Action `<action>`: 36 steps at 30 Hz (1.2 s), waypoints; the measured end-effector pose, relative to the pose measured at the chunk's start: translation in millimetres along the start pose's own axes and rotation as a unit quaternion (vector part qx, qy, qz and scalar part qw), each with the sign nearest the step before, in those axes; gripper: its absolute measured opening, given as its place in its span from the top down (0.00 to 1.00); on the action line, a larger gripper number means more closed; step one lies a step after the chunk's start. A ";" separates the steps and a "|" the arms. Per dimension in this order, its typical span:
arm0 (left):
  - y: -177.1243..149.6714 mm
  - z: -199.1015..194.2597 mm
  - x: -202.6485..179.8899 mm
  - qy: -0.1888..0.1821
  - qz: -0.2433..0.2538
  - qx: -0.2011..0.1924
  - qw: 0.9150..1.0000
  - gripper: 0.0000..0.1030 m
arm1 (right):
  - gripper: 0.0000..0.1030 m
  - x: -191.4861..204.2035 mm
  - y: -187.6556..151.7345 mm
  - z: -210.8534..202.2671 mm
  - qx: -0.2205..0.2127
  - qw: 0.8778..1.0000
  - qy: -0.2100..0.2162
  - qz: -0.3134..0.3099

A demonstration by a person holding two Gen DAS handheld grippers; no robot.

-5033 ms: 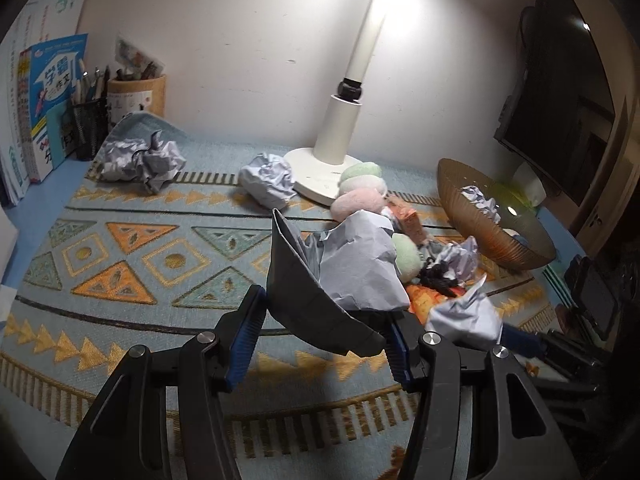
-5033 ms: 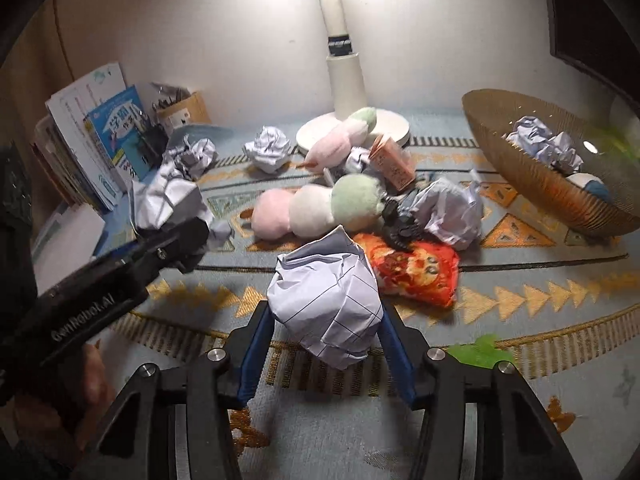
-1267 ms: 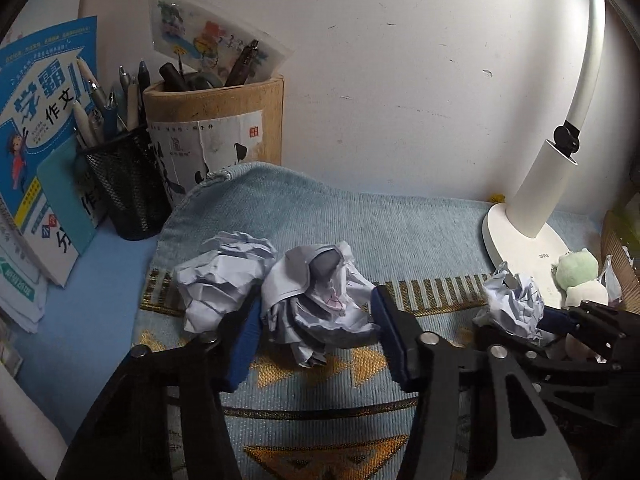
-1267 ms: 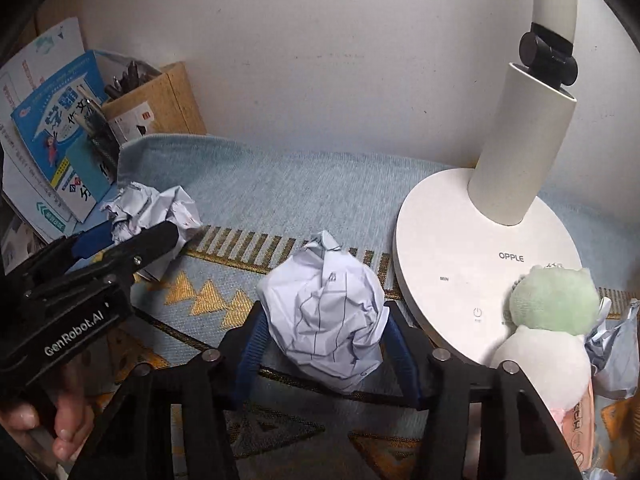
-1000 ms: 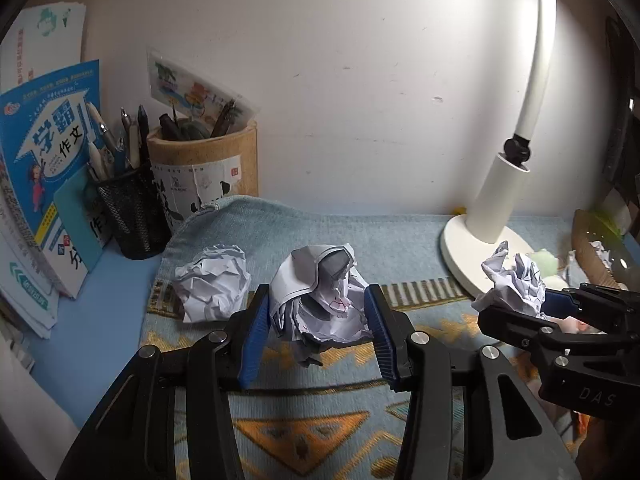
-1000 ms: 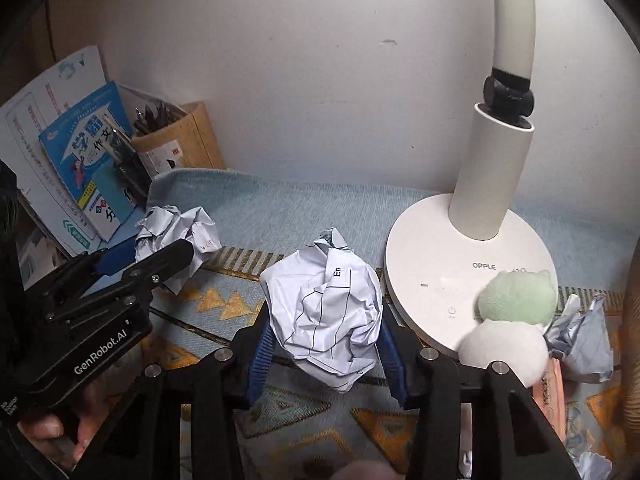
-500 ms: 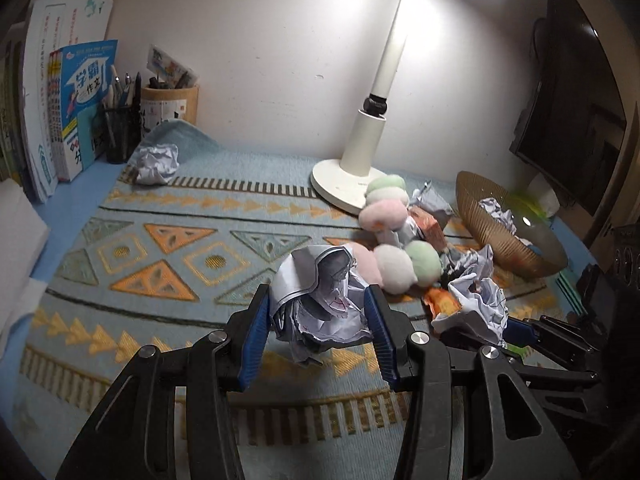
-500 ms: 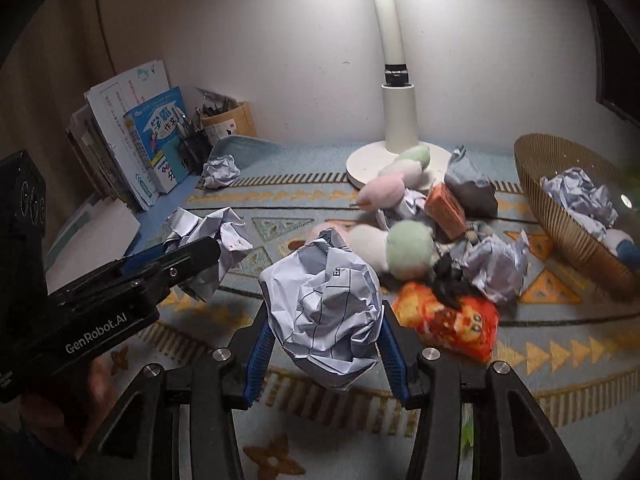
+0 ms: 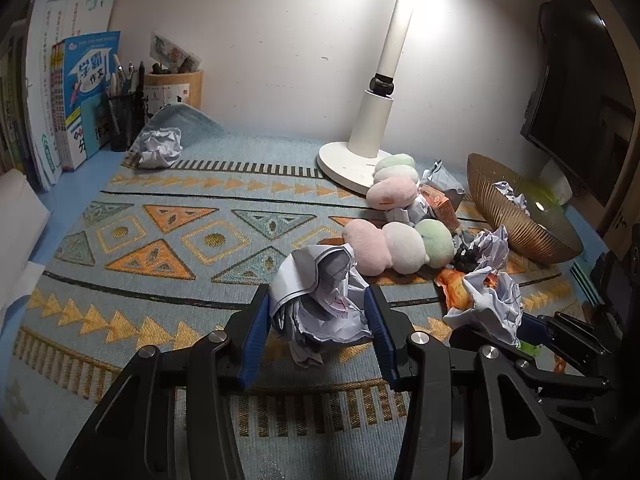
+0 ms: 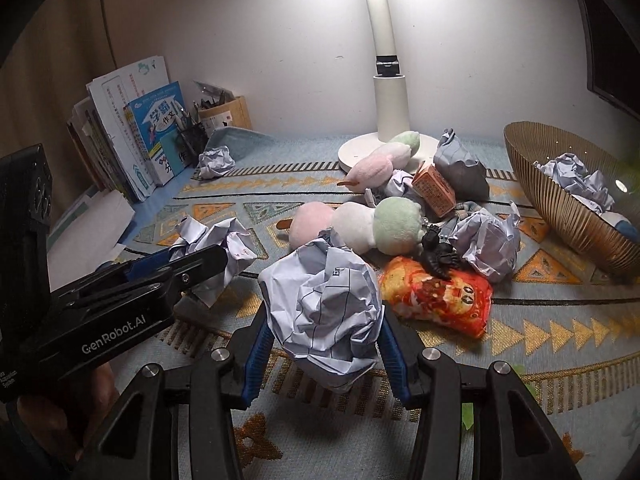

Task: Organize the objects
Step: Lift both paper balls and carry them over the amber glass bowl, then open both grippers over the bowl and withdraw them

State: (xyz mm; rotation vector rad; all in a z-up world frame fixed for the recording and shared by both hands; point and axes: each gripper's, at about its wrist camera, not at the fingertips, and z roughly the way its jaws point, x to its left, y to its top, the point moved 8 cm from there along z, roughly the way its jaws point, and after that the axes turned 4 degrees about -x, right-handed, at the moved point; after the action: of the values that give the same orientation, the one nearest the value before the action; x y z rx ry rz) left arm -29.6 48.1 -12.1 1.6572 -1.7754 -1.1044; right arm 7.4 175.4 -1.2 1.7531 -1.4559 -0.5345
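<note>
The patterned mat (image 9: 168, 220) is covering most of the desk, and the brown ribbed bowl (image 10: 560, 196) is standing at its right side, already holding a few crumpled papers (image 10: 576, 176), so I judge the sorting is partly done. In the middle, near the lamp base (image 9: 344, 160), a pile is waiting: plush dumplings (image 10: 360, 224), an orange snack bag (image 10: 436, 296), a small carton (image 10: 434, 190) and more paper balls. One paper ball (image 9: 158, 148) is lying far back by the pen holders. The left gripper (image 9: 316, 332) is squeezing a crumpled paper ball (image 9: 320, 304) above the mat, and the right gripper (image 10: 324, 344) is clamping another lined paper ball (image 10: 324, 304). Both balls are hanging well apart from the bowl, so probably they are going there next.
</note>
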 end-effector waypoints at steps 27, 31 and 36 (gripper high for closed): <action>132.3 95.0 -237.4 -0.162 0.101 -0.009 0.982 0.24 | 0.23 -260.1 114.8 -106.6 -0.115 0.943 -0.219 0.221; 131.8 62.8 -202.4 -0.156 0.089 -0.025 0.983 0.24 | 0.23 -240.1 103.0 -111.3 -0.114 0.950 -0.203 0.210; 122.2 7.8 -131.5 -0.096 0.069 -0.042 0.992 0.23 | 0.23 -165.2 97.6 -104.6 -0.105 0.969 -0.137 0.178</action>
State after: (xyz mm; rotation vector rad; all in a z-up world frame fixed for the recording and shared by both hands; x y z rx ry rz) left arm -86.9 171.1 105.7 1.3967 -1.9011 -1.2937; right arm -18.8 360.1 112.5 1.2498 -1.7862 -0.7282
